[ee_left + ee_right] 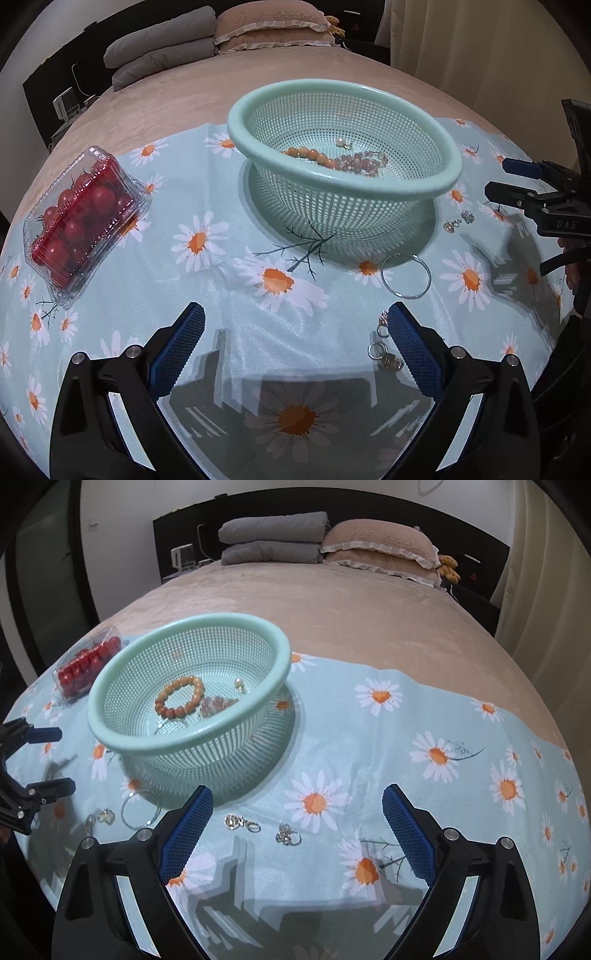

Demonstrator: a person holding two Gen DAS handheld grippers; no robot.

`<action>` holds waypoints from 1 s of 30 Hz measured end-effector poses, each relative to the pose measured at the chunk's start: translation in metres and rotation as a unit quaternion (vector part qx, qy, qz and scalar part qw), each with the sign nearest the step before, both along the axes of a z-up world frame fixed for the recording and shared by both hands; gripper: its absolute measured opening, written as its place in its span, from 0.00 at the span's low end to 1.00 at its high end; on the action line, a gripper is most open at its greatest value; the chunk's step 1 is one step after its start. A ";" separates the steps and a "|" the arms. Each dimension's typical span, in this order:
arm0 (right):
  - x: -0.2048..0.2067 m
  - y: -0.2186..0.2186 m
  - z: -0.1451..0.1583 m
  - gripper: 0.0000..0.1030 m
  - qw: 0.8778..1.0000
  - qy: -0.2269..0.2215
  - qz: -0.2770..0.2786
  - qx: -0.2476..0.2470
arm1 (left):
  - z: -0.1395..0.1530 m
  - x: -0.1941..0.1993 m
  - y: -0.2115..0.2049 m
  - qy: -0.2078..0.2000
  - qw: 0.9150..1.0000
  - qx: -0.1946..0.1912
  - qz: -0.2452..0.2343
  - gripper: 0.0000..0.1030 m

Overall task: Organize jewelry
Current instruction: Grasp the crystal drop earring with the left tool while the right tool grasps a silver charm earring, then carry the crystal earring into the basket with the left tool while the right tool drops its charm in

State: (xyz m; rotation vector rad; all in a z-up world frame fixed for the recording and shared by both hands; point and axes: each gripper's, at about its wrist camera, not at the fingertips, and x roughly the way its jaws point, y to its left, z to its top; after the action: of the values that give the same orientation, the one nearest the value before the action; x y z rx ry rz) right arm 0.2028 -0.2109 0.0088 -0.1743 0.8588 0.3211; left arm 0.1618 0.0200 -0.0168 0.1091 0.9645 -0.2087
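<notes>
Waiting on a daisy-print cloth (369,738) spread over a bed (332,609), several small pieces of jewelry lie loose: a thin silver bangle (406,276), two small earrings (460,221) between the right gripper (506,181) and the basket, and a cluster of ringed charms (384,347) touching the inner face of the left gripper's (295,343) right finger. These pieces look light, hard and slippery, and they lie flat on soft fabric, so a pinch would probably need to come down across the bangle's wire rim or around a charm's loop rather than its flat face; the earrings seem easiest to lose. A mint-green perforated basket (110,686) stands upright just behind them, already holding an orange bead bracelet (180,697), a pale pink bead strand (218,705) and a single pearl-like piece (240,684). Well to the left, a clear clamshell box (85,221) holds cherry tomatoes. Both grippers hover over the cloth with fingers spread wide and nothing between them. Folded grey quilts (273,537) and pillows (376,546) sit at the headboard.
</notes>
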 end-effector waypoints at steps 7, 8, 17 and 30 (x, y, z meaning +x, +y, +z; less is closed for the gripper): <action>-0.004 -0.005 -0.027 0.86 1.000 0.018 -0.005 0.003 | -0.019 -0.009 -0.015 0.014 1.000 0.014 -0.018 0.91; -0.004 -0.005 -0.030 0.86 1.000 0.019 -0.006 0.004 | -0.022 -0.010 -0.017 0.018 0.999 0.015 -0.022 0.86; -0.006 -0.005 -0.057 0.81 1.000 0.009 -0.020 0.008 | -0.032 -0.020 -0.028 0.007 0.999 0.032 -0.038 0.63; -0.010 -0.012 -0.052 0.15 0.999 0.022 -0.020 0.038 | -0.029 -0.027 -0.029 0.020 0.998 0.016 -0.059 0.08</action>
State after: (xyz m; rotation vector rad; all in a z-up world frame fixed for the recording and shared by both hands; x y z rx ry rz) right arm 0.1930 -0.2228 -0.0429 -0.0796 0.8903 0.3195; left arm 0.1345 -0.0091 -0.0455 0.1931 1.0022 -0.3051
